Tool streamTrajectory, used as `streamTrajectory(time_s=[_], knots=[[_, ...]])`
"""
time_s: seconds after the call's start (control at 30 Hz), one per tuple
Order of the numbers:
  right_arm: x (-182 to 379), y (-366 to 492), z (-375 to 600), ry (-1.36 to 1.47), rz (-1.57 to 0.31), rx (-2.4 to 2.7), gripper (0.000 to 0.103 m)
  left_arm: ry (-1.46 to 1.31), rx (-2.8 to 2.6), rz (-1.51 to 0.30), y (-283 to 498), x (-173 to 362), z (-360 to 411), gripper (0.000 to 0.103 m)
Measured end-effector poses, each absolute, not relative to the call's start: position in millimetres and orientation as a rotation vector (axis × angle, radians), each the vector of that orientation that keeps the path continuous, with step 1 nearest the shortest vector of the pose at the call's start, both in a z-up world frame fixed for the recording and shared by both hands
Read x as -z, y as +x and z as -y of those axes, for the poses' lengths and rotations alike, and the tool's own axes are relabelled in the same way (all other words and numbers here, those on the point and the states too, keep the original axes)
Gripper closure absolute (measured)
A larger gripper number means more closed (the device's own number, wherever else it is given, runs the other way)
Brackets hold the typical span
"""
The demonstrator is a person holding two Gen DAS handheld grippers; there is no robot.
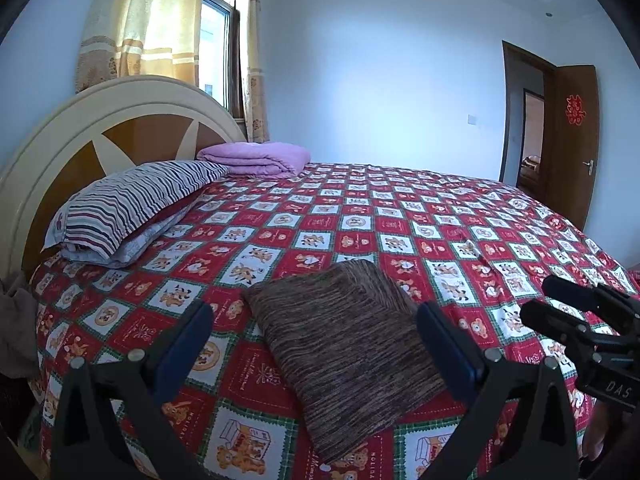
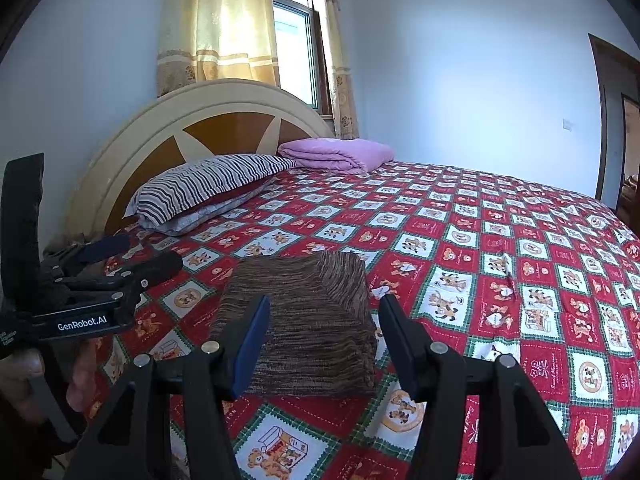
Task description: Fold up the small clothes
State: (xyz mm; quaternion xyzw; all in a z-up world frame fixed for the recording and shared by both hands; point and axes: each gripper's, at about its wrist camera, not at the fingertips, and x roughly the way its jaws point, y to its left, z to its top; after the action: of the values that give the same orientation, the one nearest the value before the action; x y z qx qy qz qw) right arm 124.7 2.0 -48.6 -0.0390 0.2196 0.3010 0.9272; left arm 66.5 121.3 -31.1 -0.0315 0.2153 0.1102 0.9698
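A brown streaked knit garment [image 1: 344,344] lies folded into a flat rectangle on the red checked bedspread [image 1: 400,232]; it also shows in the right wrist view [image 2: 308,320]. My left gripper [image 1: 316,320] is open and empty, held above the near end of the garment with its blue-padded fingers either side of it. My right gripper [image 2: 324,316] is open and empty, held just above the garment's near edge. Each gripper shows in the other's view, the right one [image 1: 576,312] at the right, the left one [image 2: 132,258] at the left.
A striped pillow [image 1: 132,208] and a folded purple blanket [image 1: 256,158] lie at the head of the bed by the round headboard [image 1: 80,128]. A dark cloth [image 1: 16,320] hangs at the left. A brown door [image 1: 576,140] stands open at the far right.
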Motion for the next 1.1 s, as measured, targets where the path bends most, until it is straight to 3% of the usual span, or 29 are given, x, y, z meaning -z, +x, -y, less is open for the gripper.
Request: streamTrajectory(time_s=[1.1], knots=[[46.8, 121.9, 5.3, -0.030, -0.419, -0.585, 0.045, -0.056, -0.224, -0.448, 67.6, 27.8, -120.5, 0.000]])
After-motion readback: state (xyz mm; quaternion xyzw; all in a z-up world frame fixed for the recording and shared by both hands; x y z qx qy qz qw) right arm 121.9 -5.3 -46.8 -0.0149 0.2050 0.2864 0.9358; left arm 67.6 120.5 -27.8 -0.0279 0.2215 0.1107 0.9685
